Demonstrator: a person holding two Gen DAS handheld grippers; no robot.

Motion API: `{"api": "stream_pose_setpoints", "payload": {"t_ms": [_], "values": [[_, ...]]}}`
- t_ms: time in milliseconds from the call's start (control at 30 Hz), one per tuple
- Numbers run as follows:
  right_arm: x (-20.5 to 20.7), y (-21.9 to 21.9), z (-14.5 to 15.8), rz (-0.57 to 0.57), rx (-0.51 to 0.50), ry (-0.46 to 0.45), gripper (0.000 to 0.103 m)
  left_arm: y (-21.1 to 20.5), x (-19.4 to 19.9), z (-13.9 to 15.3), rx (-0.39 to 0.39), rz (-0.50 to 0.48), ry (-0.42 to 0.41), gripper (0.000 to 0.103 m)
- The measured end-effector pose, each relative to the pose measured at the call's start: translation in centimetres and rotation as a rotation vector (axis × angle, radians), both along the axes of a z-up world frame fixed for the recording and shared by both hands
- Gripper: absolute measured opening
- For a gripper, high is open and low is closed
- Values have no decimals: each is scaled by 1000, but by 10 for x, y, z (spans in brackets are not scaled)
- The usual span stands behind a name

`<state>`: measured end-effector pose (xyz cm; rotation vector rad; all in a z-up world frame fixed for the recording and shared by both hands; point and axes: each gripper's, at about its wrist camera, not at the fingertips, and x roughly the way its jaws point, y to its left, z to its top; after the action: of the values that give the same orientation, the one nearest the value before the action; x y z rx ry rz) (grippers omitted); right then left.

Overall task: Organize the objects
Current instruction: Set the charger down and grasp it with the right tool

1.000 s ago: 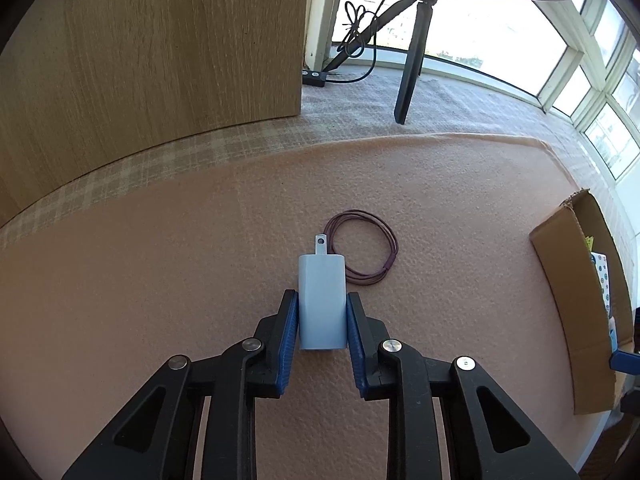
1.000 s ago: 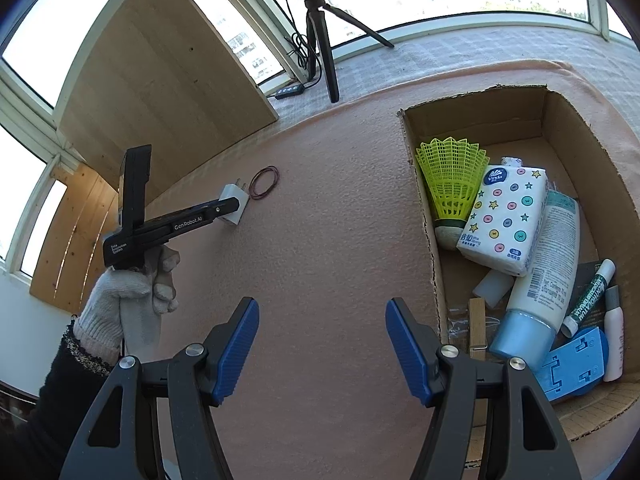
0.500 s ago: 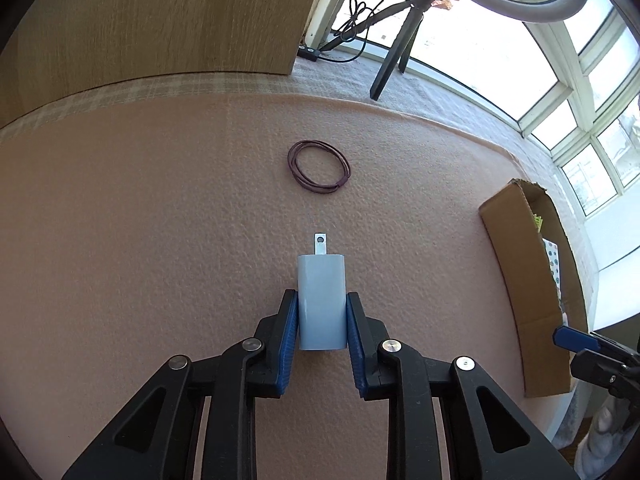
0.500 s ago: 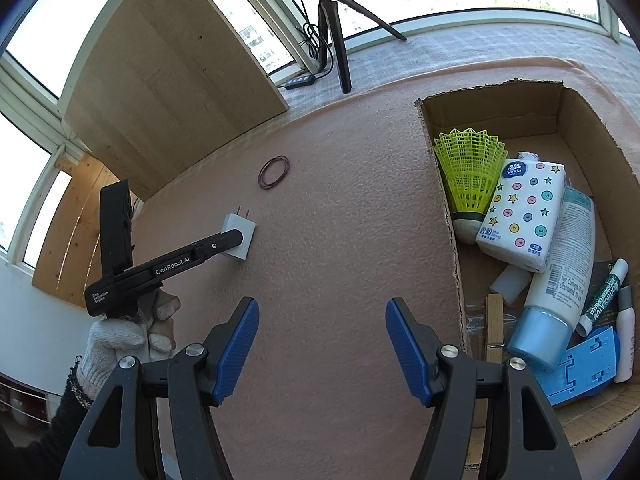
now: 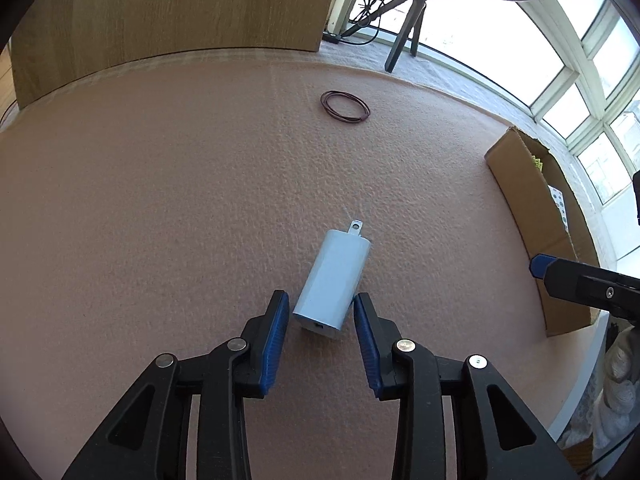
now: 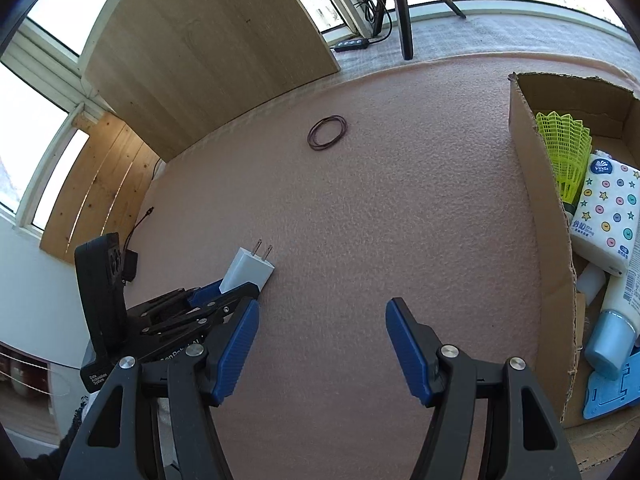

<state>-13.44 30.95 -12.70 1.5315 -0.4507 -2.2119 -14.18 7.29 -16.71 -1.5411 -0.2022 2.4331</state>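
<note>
White hard plastic, the charger plug (image 5: 331,282) lies tilted on the pink counter (image 5: 160,200) between the left hand-held gripper (image 5: 320,344), whose jaws are opening clear of it. It looks light, stiff and smooth; grip its flat sides.

From the right wrist, the right hand-held gripper (image 6: 322,354) stands spread and empty, and the cardboard box (image 6: 536,216) sits nearby.

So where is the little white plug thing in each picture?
Left wrist view: the small white plastic wall charger lies tilted on the pink cloth, low centre, between the opening left gripper fingers, prongs pointing away.
Right wrist view: the charger is at lower left, prongs up, just ahead of the left gripper.
Shared landmark: the dark thin rubber band loop lies farther back on the cloth in both.
</note>
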Motion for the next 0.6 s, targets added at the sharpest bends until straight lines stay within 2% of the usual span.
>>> {"api": "stream_pose_setpoints", "payload": {"t_ms": [133,233,467,600], "values": [[-6,-16,-6,23,-35,-25,62,-17,3,9,21,29,31,44],[-10,-28,-8,40,-51,-36,62,-19,2,13,1,16,54,44],[-19,-49,-12,53,-98,-63,62,-14,-6,8,11,-64,40,44],[-30,-59,-18,52,-138,-93,62,-8,-6,5,62,-98,20,44]]}}
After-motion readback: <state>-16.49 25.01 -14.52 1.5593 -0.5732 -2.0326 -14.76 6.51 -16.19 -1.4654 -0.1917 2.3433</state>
